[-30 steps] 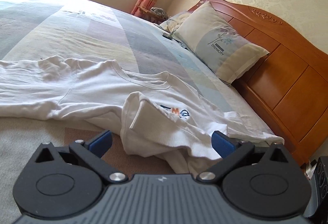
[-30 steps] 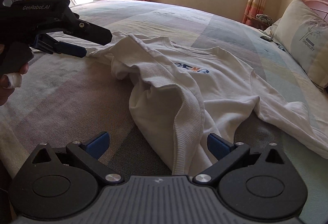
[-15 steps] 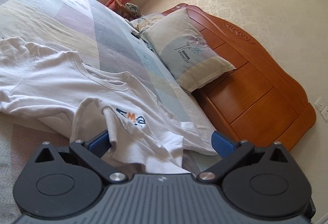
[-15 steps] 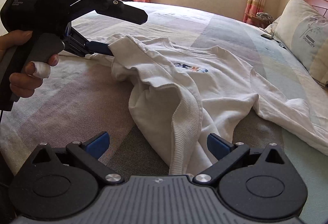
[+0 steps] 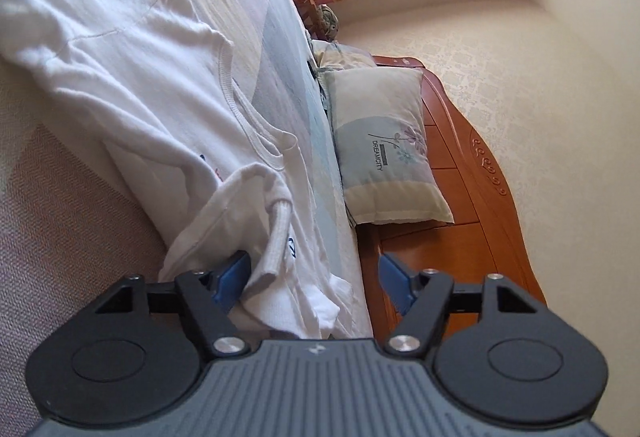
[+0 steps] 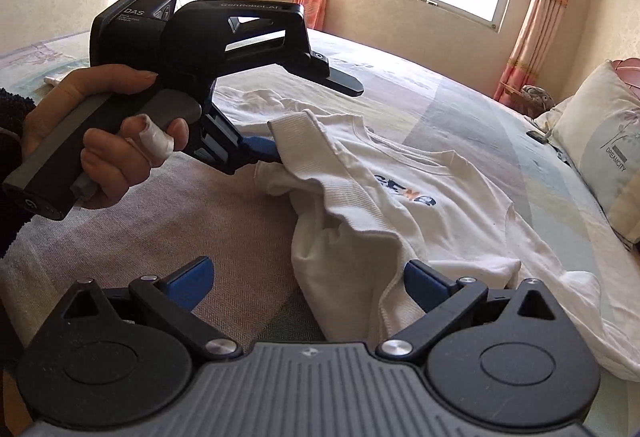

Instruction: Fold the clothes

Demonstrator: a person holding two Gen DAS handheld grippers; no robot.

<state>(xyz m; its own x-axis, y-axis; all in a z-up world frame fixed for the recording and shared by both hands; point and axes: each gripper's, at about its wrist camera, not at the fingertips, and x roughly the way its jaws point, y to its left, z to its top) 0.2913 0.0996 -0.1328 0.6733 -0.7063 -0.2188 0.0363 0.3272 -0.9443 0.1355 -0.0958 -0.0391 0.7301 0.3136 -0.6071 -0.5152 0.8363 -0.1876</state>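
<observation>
A white sweatshirt (image 6: 452, 221) with a small blue-and-orange print lies on a bedspread (image 6: 224, 213) of pale grey, beige and blue blocks, beside a floral cream-and-blue pillow (image 5: 384, 149), an orange-brown wooden headboard (image 5: 472, 213), pink-striped curtains (image 6: 536, 9) and blue-padded black tools (image 6: 308, 277).

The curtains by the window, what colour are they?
The curtains have pink and cream stripes, clearest in the right wrist view.

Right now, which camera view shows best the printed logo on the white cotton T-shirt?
The right wrist view: the printed logo lies open and unobstructed on the white cotton T-shirt. In the left wrist view, folded cloth hides most of it; only small blue and red bits show.
</observation>
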